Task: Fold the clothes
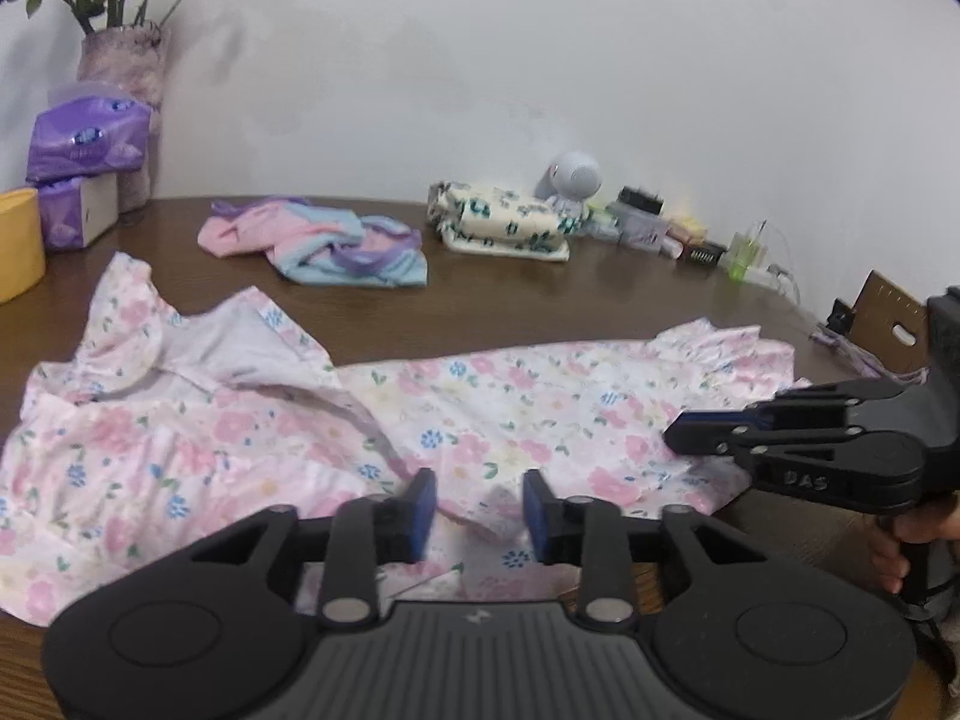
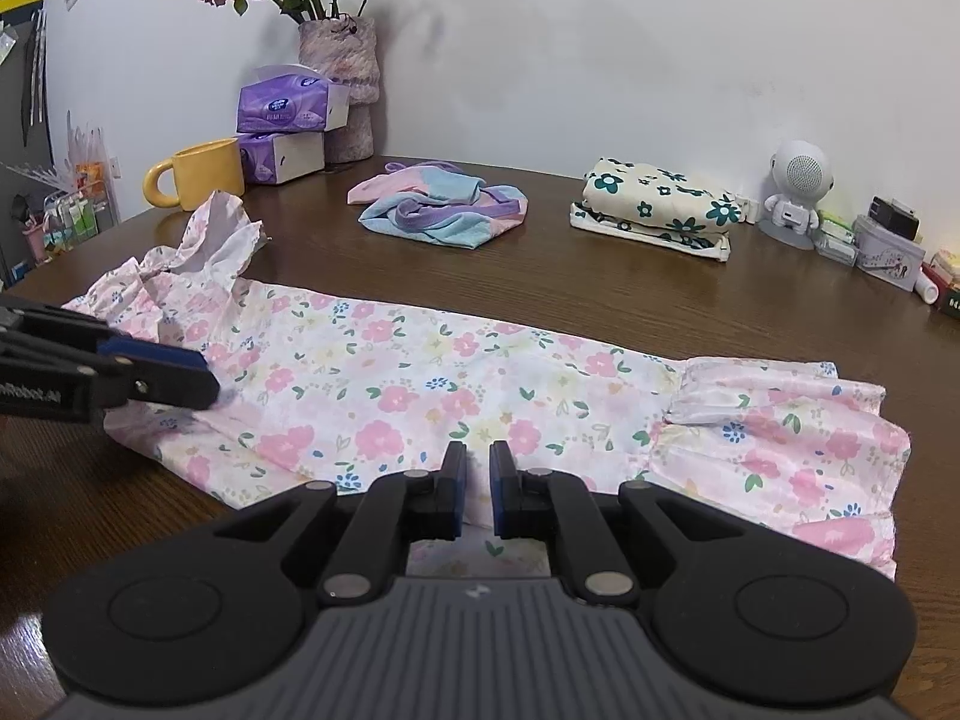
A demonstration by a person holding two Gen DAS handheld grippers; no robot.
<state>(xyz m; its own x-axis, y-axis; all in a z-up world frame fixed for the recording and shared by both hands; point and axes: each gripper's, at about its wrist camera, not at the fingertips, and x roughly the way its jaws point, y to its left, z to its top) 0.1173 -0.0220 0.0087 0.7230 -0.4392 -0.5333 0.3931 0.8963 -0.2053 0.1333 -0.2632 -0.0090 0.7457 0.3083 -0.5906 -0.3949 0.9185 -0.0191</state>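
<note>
Far left of table (image 2: 600, 300): yellow mug (image 2: 201, 174), two purple tissue packs (image 2: 291, 126) stacked, vase (image 2: 345, 78) with dried flowers behind them.

Floral dress (image 2: 420, 384) lies flat along the near edge of the table, lengthwise left to right. Ruffled sleeve end at left is bunched and raised; gathered hem ruffle at right lies flat.

Left hand-held gripper (image 1: 479, 507) is over the dress near its left end. Jaws apart, a fold of fabric between the pads; the pads are not pressing it.

Right hand-held gripper (image 2: 478, 489) is at the near edge of the dress, mid-length. Jaws almost together, with a narrow slit between the pads. Cloth shows in the slit; I cannot tell whether it is pinched.

Behind centre: crumpled pink, blue and purple garment (image 2: 441, 207), unfolded. Right of it: folded cream garment with green flowers (image 2: 657, 201), stacked. Far right, by the wall: small white robot-shaped speaker (image 2: 795, 192), assorted small boxes.
</note>
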